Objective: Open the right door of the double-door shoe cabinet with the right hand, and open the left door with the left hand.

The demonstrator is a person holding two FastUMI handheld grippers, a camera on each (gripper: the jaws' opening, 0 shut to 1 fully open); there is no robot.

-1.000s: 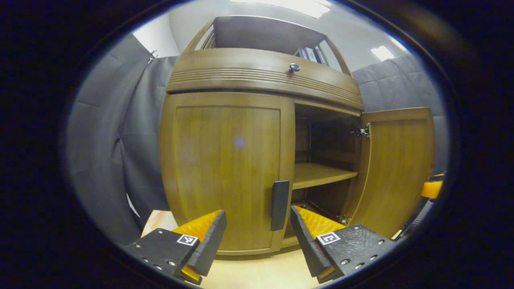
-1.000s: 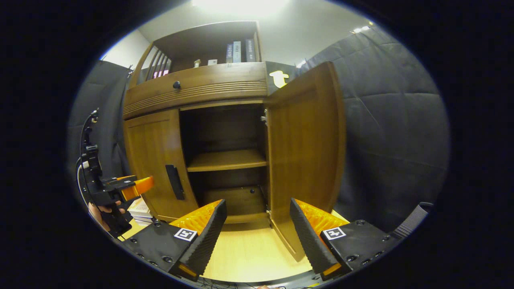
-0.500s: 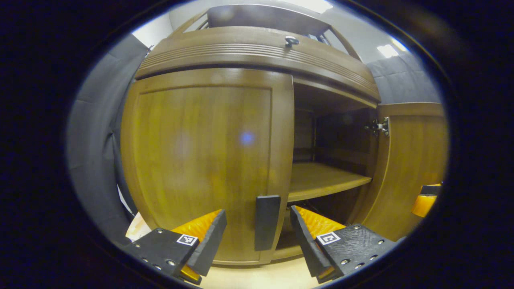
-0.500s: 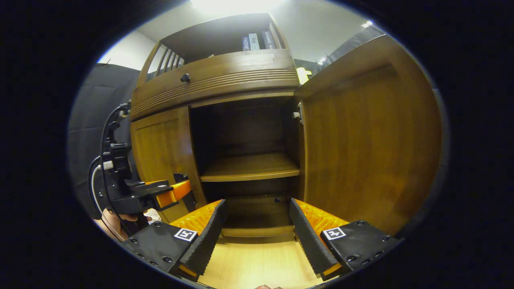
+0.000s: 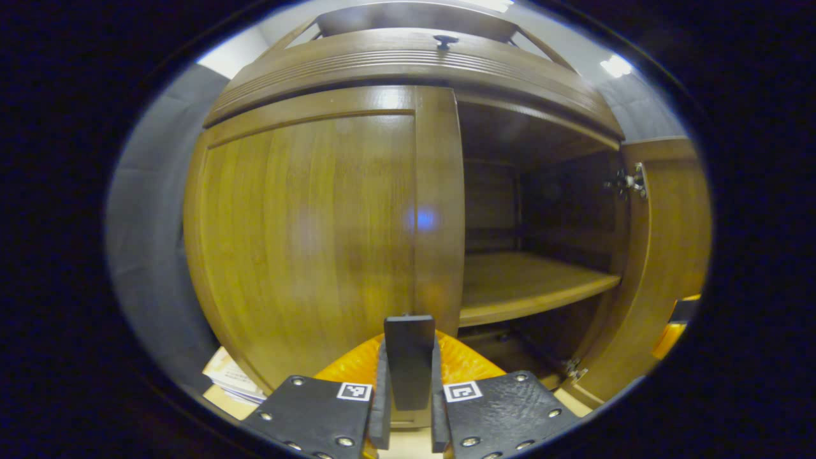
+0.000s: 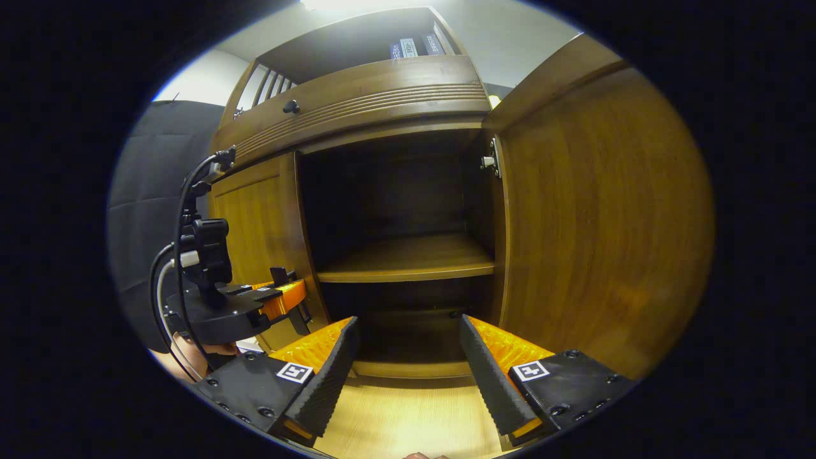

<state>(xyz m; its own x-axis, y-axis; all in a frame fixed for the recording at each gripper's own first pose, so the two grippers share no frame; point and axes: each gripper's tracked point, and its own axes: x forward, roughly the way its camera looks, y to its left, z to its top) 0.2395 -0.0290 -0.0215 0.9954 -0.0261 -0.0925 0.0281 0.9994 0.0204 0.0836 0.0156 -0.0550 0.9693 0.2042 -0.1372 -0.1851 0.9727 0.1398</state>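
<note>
The wooden shoe cabinet stands close ahead. Its left door (image 5: 306, 242) is closed, and my left gripper (image 5: 408, 408) is shut on that door's dark vertical handle (image 5: 408, 360). The right door (image 6: 593, 217) stands swung wide, baring a dark interior with one shelf (image 6: 408, 258). My right gripper (image 6: 408, 376) hangs open in front of the bared opening, holding nothing. In the right gripper view the left gripper (image 6: 287, 306) is at the left door's (image 6: 255, 236) handle, held by a hand (image 6: 185, 357).
A drawer with a round dark knob (image 5: 445, 41) runs above the doors, and an upper shelf holds books (image 6: 414, 46). A light wooden floor (image 6: 408, 427) lies in front. A stack of papers (image 5: 233, 382) lies low at the cabinet's left.
My left gripper moved forward to the left door's handle and closed on it. The right gripper drifted closer to the bared opening, staying open.
</note>
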